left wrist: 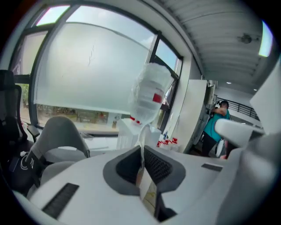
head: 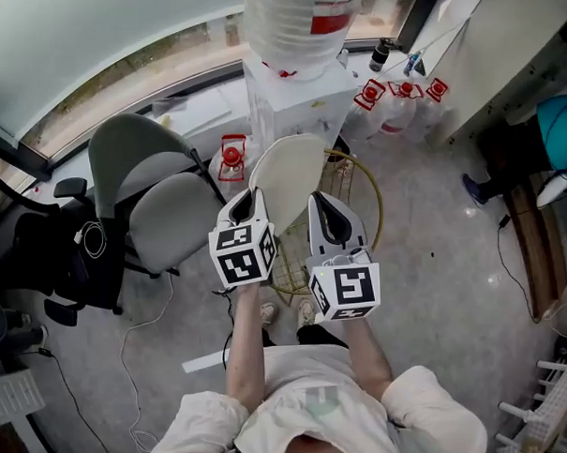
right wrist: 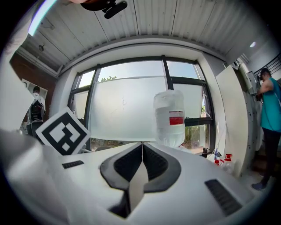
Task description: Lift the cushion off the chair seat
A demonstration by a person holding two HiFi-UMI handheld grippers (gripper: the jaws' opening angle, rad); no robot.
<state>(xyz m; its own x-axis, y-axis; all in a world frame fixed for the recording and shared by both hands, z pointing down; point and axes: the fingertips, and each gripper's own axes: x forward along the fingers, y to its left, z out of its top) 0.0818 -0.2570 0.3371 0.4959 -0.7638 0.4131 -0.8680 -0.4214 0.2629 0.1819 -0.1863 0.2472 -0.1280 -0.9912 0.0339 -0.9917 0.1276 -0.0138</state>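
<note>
A cream, flat round cushion (head: 290, 169) hangs upright in the air in front of me, held by its near edge. My left gripper (head: 248, 205) is shut on the cushion's left part, my right gripper (head: 328, 209) on its right part. Below and behind it stands the gold wire chair (head: 371, 203), its seat partly hidden by the cushion and grippers. In the left gripper view the cushion's thin edge (left wrist: 144, 182) runs between the closed jaws of the left gripper (left wrist: 142, 160). The right gripper view shows the same edge-on cushion (right wrist: 137, 186) pinched in the right gripper (right wrist: 142, 159).
A white water dispenser (head: 292, 94) with a large bottle (head: 298, 23) stands just behind the chair. A grey office chair (head: 166, 217) and a black chair (head: 41, 255) stand at the left. Red-capped bottles (head: 404, 92) sit at the right wall, near a person in teal (head: 561, 129).
</note>
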